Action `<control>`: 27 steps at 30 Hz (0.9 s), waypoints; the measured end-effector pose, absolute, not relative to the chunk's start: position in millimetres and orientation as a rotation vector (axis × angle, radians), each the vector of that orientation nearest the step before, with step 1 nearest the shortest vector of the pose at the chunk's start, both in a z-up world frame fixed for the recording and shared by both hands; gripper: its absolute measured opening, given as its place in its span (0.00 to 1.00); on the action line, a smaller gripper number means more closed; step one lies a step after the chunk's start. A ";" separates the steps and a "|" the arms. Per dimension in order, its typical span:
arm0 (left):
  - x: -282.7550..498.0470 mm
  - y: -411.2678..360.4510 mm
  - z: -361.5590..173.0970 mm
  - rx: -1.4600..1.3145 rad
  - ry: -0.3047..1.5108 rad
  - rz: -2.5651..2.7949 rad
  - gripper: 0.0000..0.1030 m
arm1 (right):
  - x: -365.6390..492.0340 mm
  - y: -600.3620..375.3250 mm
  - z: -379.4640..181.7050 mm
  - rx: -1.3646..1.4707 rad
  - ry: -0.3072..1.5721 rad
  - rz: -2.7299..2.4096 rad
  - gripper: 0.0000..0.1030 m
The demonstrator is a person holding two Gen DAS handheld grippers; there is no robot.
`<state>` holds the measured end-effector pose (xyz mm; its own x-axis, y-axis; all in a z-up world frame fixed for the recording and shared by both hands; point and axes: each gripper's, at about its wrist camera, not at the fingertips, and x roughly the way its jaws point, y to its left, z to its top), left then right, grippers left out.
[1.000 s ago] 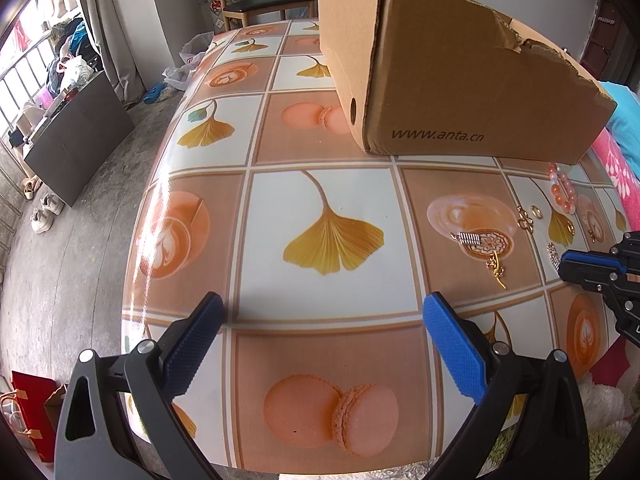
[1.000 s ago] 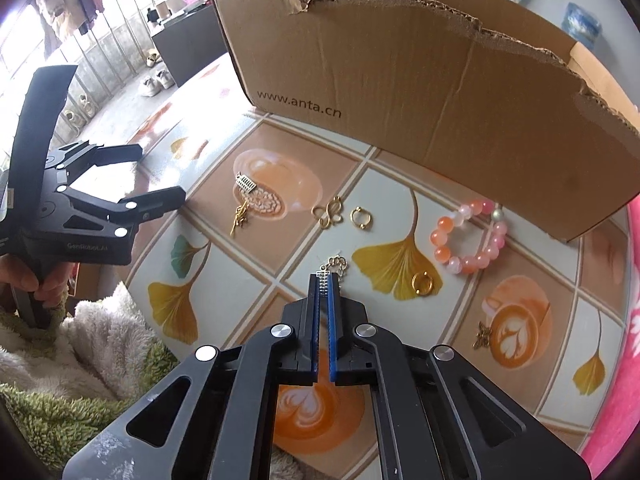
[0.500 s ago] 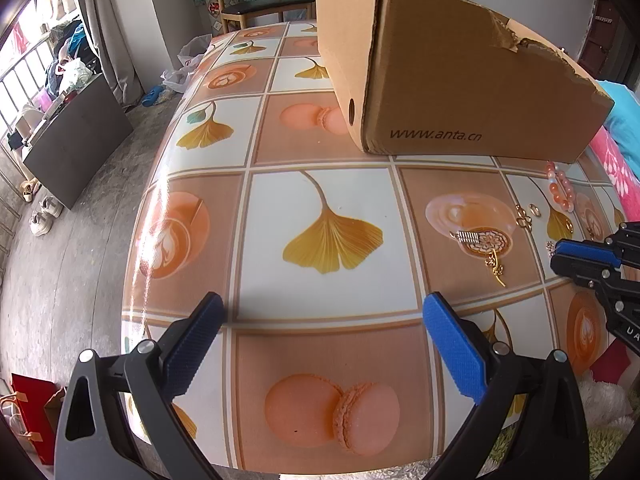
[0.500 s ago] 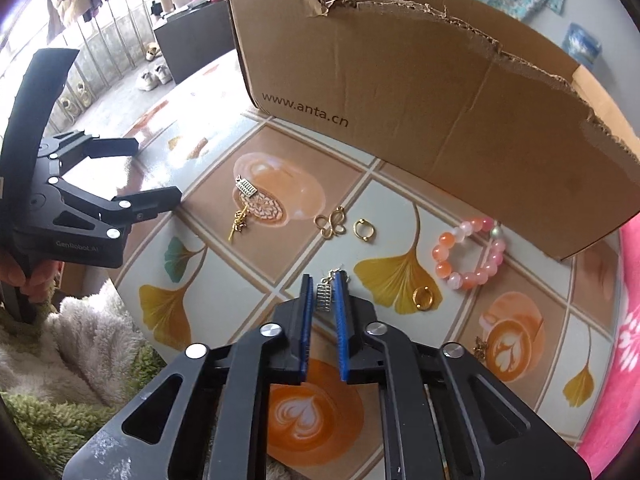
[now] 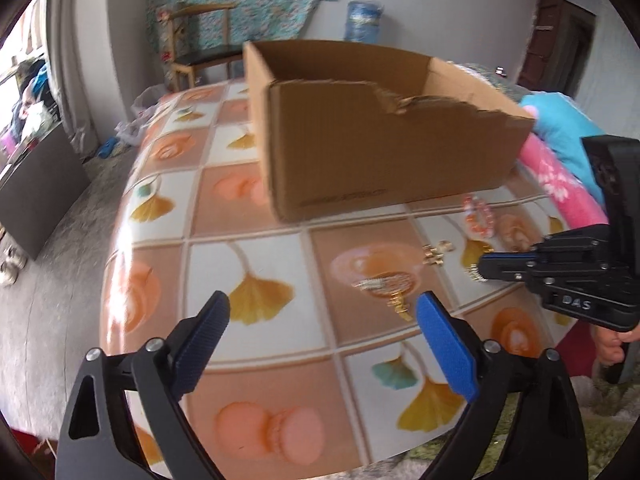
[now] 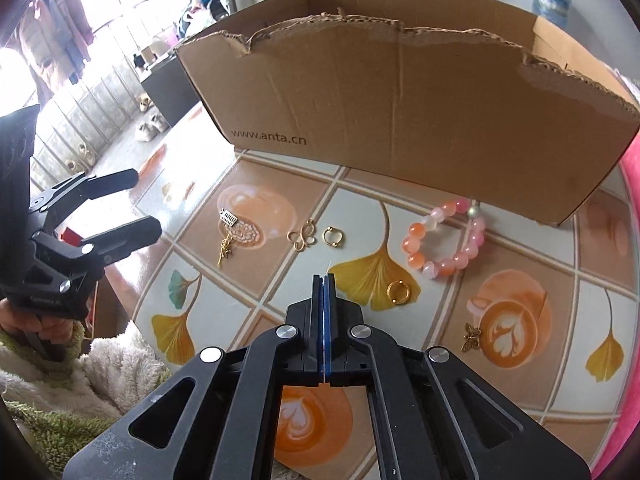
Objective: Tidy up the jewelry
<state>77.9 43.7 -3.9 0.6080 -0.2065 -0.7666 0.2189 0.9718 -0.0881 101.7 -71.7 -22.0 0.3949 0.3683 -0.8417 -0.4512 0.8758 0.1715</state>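
Several gold pieces lie on the patterned table (image 5: 256, 248) in front of an open cardboard box (image 6: 400, 112): a pink and orange bead bracelet (image 6: 444, 240), a gold ring (image 6: 398, 292), a small hoop (image 6: 333, 236), a looped clasp (image 6: 302, 236), a dangling earring (image 6: 227, 232) and a butterfly charm (image 6: 471, 336). My right gripper (image 6: 324, 278) is shut on a small earring; only a thin sliver shows past its tips. From the left wrist view that gripper (image 5: 486, 268) carries a gold bit at its tip. My left gripper (image 5: 322, 304) hangs wide over the table's near left, its jaws closing slightly with nothing between them.
A pink and blue blanket (image 5: 560, 168) lies right of the box. Fluffy white and green fabric (image 6: 100, 376) covers the near edge, where a person's hand (image 6: 44, 324) holds the left gripper's handle. A wooden chair (image 5: 200, 44) stands behind the table. The floor drops off to the left.
The right jaws opened slightly around the small earring and then shut on it, and it is off the table. The left gripper rose and tilted up, so the box's inside now shows.
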 end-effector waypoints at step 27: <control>112.9 6.1 -29.9 0.037 1.054 -0.248 0.27 | 95.0 -89.6 -23.9 -0.031 1.026 0.546 0.00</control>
<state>112.9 6.1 -29.9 0.4689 -0.1846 -0.8638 0.2199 0.9715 -0.0883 95.0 -89.6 -23.9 0.3974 0.4170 -0.8174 -0.4450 0.8666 0.2257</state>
